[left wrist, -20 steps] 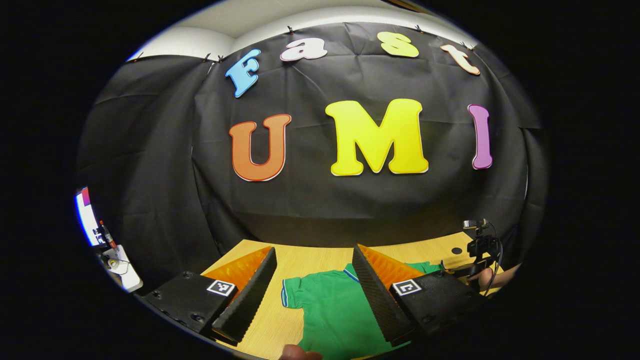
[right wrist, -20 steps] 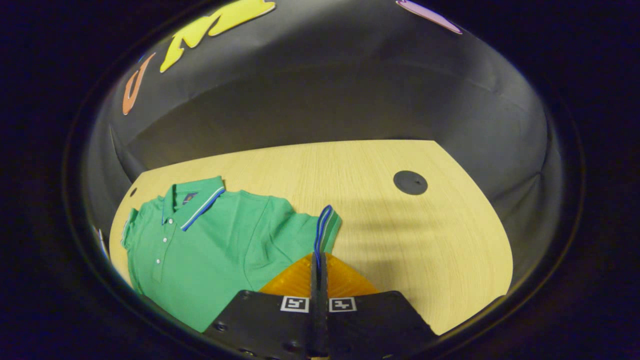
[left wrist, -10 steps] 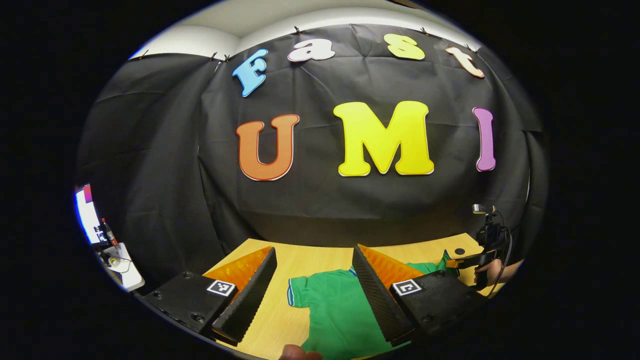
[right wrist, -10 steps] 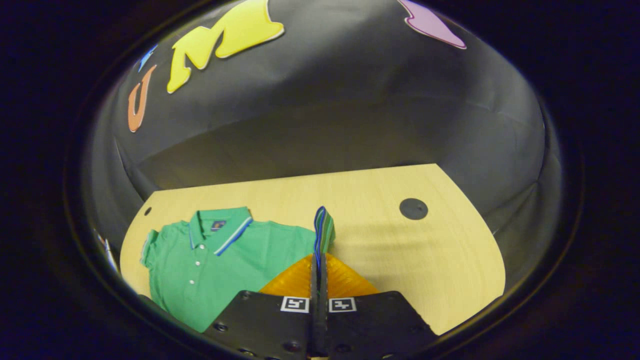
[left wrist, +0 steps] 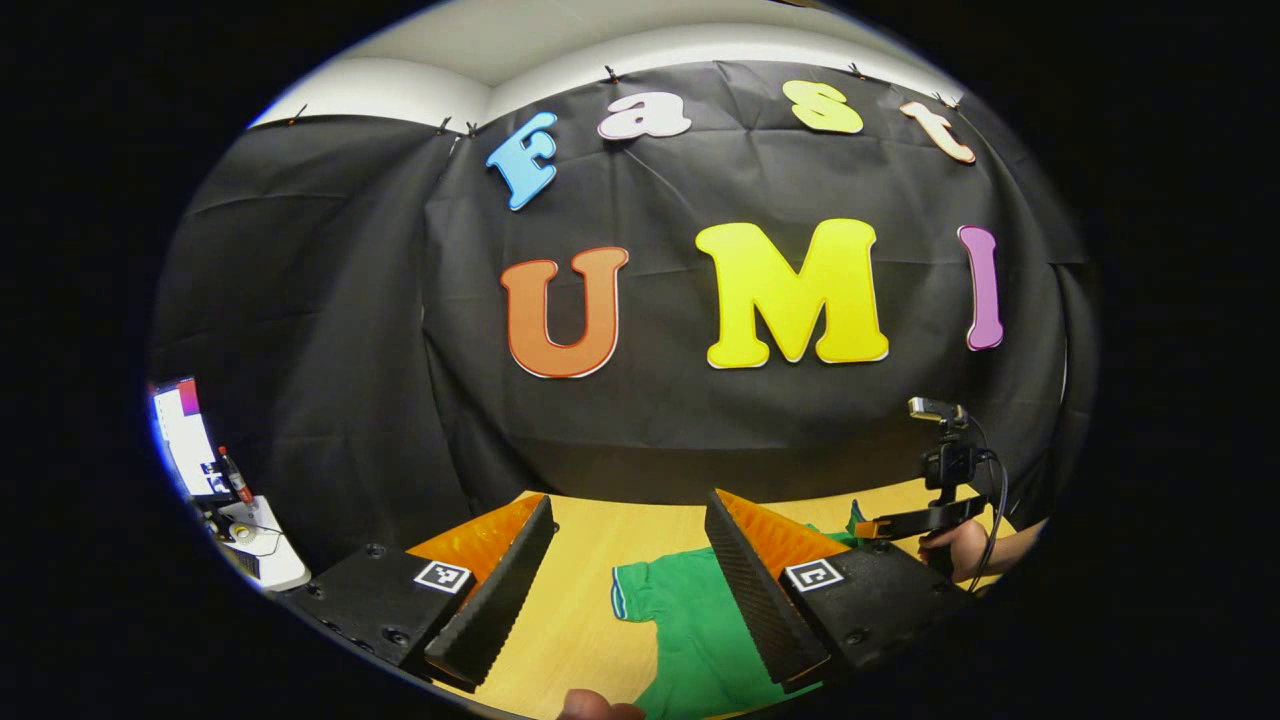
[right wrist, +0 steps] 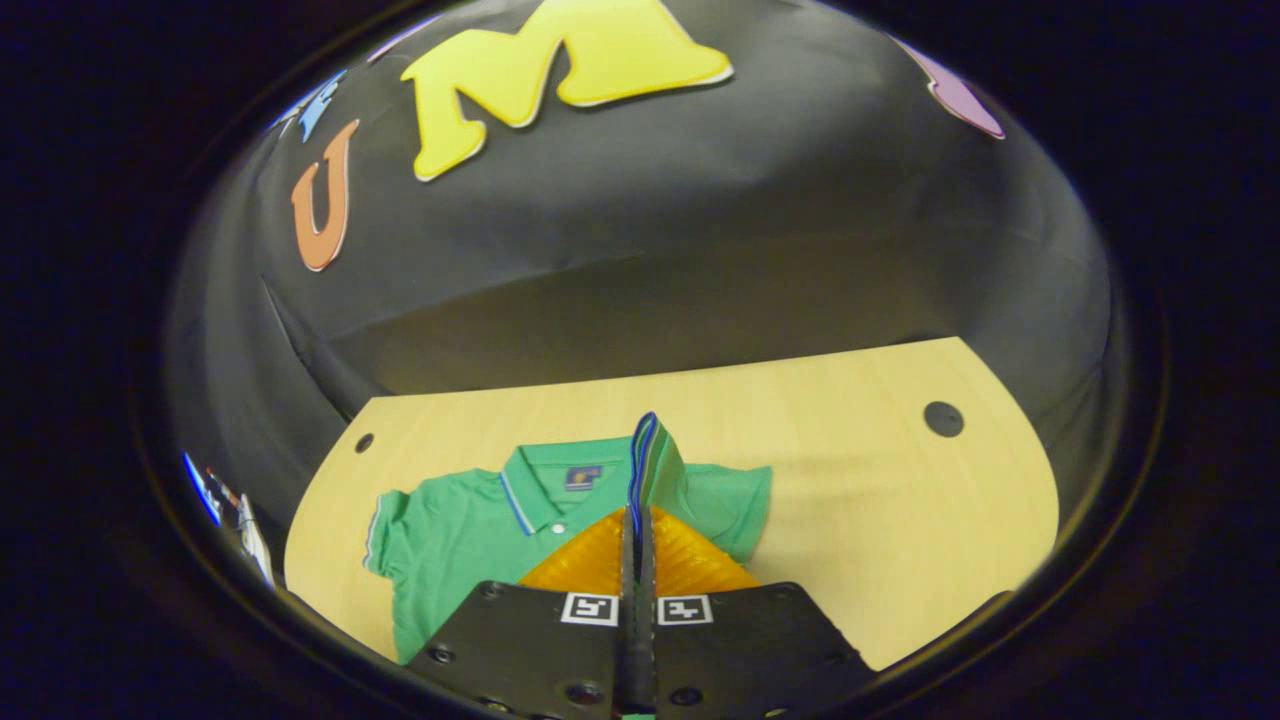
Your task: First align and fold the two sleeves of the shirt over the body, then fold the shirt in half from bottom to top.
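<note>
The right gripper (right wrist: 637, 520) has its fingers pinched together on the striped cuff of the right sleeve (right wrist: 648, 462), holding it upright just above the middle of the green polo shirt (right wrist: 455, 545), which lies face up, low and left of centre in the right gripper view, on the wooden table (right wrist: 860, 500). That looks like the first sleeve fold, partway through: the cuff sits over the chest near the collar (right wrist: 545, 478) and has not been laid down. The left gripper (left wrist: 630, 570) hangs with its fingers wide apart and nothing between them, the shirt's other sleeve (left wrist: 640, 592) low in the frame between them. Far off at lower right of the left gripper view, a hand (left wrist: 955, 545) carries the other gripper. The next move probably calls for lowering the cuff flat across the body, letting go, then bringing the left gripper down on its sleeve.
</note>
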A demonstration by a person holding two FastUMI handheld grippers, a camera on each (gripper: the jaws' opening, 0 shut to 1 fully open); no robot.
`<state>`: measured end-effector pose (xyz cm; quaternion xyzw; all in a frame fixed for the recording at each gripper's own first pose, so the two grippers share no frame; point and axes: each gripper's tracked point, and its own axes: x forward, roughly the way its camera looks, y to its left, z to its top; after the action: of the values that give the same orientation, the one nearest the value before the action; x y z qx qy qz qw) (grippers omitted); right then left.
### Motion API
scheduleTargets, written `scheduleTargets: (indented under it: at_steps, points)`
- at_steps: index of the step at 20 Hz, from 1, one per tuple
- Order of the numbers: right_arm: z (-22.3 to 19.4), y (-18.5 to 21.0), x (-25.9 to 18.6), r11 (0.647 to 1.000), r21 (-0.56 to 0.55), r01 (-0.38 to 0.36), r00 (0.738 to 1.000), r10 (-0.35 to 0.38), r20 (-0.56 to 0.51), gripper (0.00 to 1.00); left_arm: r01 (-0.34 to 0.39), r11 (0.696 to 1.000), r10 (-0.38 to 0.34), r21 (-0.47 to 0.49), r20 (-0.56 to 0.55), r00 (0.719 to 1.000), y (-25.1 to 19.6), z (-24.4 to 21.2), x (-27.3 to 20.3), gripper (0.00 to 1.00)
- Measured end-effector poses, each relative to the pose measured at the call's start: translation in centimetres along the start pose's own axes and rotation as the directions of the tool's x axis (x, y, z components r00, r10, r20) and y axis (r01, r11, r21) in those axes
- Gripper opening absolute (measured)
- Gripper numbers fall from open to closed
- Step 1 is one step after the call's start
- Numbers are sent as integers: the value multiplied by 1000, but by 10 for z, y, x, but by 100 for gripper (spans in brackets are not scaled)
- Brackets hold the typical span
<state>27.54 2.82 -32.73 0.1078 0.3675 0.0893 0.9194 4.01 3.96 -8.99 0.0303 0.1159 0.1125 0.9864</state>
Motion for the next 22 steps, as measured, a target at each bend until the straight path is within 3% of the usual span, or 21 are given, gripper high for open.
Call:
scheduleTargets:
  at_steps: [4,6,7,8,11,12,18,22]
  points:
    - [-12,38,17,1000,-13,-24,999,24,-26,0,-45,999,45,-2,-10,999,24,-1,-4,98]
    - [-12,56,17,999,-15,-48,999,48,-17,5,-59,998,59,-4,-13,998,34,-3,-6,98]
    - [-9,60,14,999,-19,-47,999,47,-7,23,-63,998,63,-5,-12,998,37,-3,-5,98]
    - [-6,64,10,998,-23,-50,999,50,6,22,-66,998,66,-8,-11,998,39,-3,-6,98]
    - [5,67,-9,999,-43,-31,998,34,59,89,-59,998,59,-21,-11,998,42,-4,-5,98]
    - [11,66,-19,998,-55,-16,996,20,84,95,-43,999,42,-28,-11,999,41,-4,-4,98]
    - [30,73,-92,993,-116,2,982,20,187,95,63,995,-69,-73,-74,995,31,-38,17,98]
    - [30,70,-163,984,-177,30,967,16,255,95,137,980,-159,-141,-163,974,23,-86,46,98]
